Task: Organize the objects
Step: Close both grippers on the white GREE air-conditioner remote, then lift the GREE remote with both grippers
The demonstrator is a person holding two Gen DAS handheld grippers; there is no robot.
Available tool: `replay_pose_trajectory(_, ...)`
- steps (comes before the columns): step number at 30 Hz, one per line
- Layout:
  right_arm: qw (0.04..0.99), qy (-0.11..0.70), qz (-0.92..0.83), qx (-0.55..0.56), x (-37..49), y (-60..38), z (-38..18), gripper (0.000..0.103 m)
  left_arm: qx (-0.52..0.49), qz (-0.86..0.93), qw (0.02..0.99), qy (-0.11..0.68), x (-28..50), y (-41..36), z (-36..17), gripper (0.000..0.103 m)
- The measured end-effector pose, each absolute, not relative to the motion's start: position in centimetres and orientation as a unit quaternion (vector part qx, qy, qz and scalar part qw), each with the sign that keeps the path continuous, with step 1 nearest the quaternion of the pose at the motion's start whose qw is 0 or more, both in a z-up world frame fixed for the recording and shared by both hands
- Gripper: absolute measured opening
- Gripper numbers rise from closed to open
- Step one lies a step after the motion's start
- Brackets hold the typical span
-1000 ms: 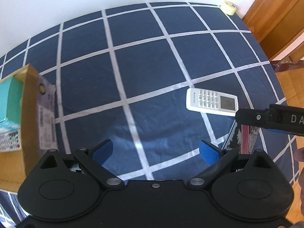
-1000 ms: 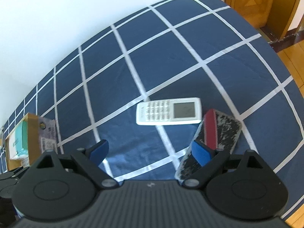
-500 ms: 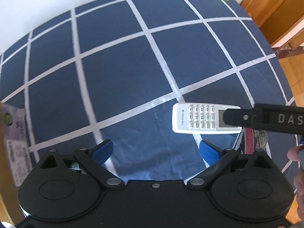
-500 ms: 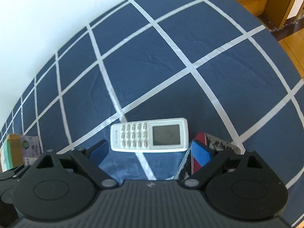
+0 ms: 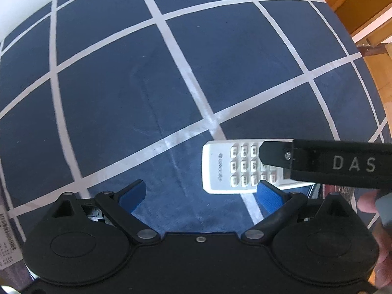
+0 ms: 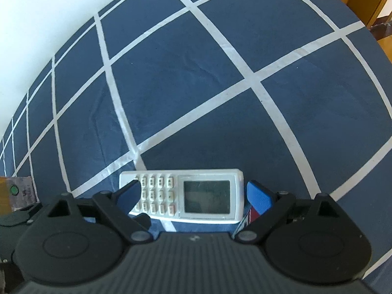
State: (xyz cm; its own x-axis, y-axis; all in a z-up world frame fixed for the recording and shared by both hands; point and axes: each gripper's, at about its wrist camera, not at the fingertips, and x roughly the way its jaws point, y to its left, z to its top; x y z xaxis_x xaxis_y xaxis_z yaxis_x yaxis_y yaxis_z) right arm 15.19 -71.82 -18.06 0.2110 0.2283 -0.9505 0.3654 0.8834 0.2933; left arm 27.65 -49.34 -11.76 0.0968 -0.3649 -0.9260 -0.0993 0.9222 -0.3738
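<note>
A white remote control (image 6: 196, 198) with a grey screen lies flat and crosswise on the blue checked cloth (image 6: 183, 93). My right gripper (image 6: 194, 196) is open and low over it, one blue pad over the keys, the other past the screen end. In the left wrist view the remote (image 5: 220, 166) lies just ahead of my open left gripper (image 5: 201, 193), and a black finger of the right gripper (image 5: 325, 163) crosses over it. A red and black patterned flat object (image 6: 247, 218) lies under the right pad, mostly hidden.
A cardboard box corner with a printed label (image 6: 19, 191) shows at the left edge, also in the left wrist view (image 5: 6, 240). White wall lies behind the cloth. Wooden floor and furniture (image 5: 367, 7) lie to the right. A hand (image 5: 367, 203) holds the right gripper.
Both grippers have moved forward and down toward the remote. The right gripper now straddles it; the box and tape roll have slid out of view.
</note>
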Motion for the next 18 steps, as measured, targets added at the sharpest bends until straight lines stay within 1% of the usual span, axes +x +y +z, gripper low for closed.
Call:
replay_pose_trajectory(7,0.733,0.633,-0.052,0.242,15.48,-71.73,-18.91,0.091,-0.178,-0.118,0.71,0.671,28.29,-50.17,-12.48,0.097)
replay_pose_trajectory(11,0.733,0.638,-0.058,0.229,15.47,-71.63,-19.2,0.084,-0.178,-0.125,0.707,0.672,28.41,-50.3,-12.47,0.097)
replay_pose_trajectory(18,0.735,0.639,-0.055,0.22,15.73,-71.69,-19.08,0.084,-0.179,-0.144,0.702,0.674,28.7,-50.42,-12.43,0.095)
